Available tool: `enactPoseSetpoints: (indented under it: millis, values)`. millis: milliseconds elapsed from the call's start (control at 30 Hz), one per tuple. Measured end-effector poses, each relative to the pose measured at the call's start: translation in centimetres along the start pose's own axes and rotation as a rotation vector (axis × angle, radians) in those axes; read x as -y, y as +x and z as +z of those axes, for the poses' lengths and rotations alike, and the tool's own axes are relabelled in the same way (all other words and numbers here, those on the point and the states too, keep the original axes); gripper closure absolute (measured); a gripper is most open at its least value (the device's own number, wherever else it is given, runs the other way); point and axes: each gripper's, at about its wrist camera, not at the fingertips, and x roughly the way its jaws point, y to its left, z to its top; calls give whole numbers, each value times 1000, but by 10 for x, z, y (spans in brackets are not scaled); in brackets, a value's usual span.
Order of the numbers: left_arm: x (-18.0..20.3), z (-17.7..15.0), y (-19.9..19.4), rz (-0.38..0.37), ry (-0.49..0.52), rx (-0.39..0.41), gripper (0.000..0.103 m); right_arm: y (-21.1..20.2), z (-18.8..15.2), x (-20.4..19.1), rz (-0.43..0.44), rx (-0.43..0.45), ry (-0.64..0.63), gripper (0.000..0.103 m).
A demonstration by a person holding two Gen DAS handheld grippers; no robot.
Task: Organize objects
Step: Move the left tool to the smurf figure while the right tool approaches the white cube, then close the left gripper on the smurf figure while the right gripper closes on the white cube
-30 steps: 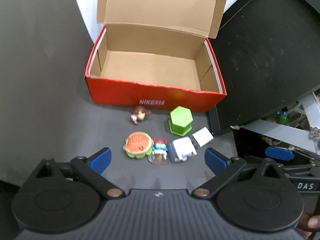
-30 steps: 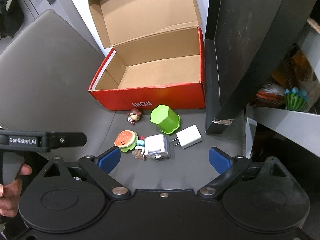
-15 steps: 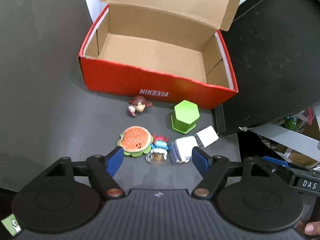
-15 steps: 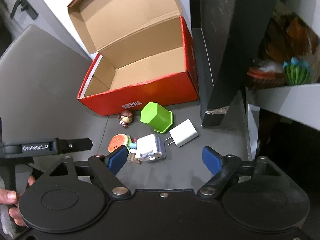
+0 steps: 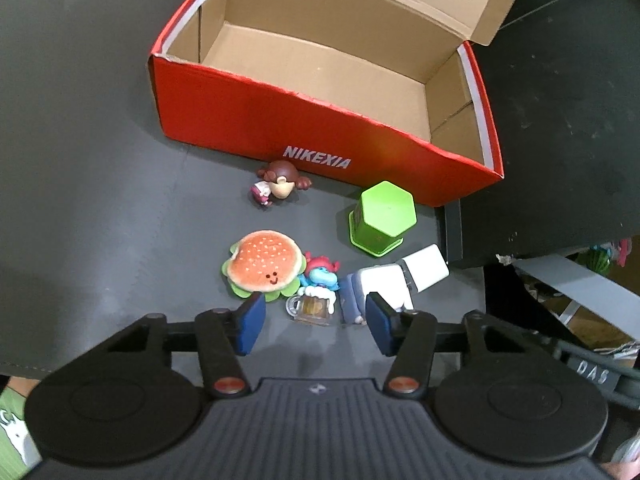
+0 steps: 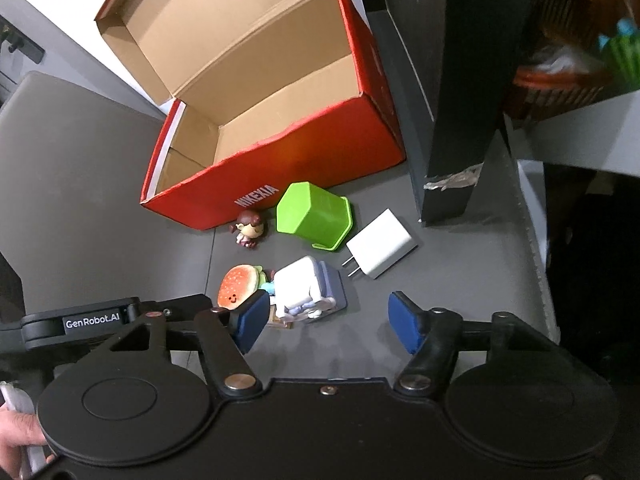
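Grippers, left (image 5: 314, 322) and right (image 6: 328, 322), closing above toys, nothing gripped.

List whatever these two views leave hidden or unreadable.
- Red box: lid top cut off by the left wrist view's upper edge.
- Blue figure with mug: mostly hidden in the right wrist view by the white block toy and the gripper finger.
- Shelf clutter: blurred in the right wrist view.
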Motion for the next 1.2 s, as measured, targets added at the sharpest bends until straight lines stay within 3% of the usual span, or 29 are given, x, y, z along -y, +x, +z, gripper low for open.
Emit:
enactPoseSetpoints:
  millis: [233, 400, 833, 933, 1200]
  values:
    - [-3, 2, 24, 1, -110, -32, 60, 17, 1, -8, -2, -34, -70, 39]
    - [1, 2, 42, 12, -164, -54, 61, 22, 0, -11, -9, -42, -89, 39]
    - [13, 5, 76, 145, -170, -43, 62, 34, 1, -23, -58, -81, -210, 38]
    - [11, 3, 77, 164, -182, -43, 67, 43, -1, -30, -63, -93, -243, 38]
    - [-6, -3, 67, 207, -288, -38, 68, 57, -5, -42, -89, -114, -320, 38]
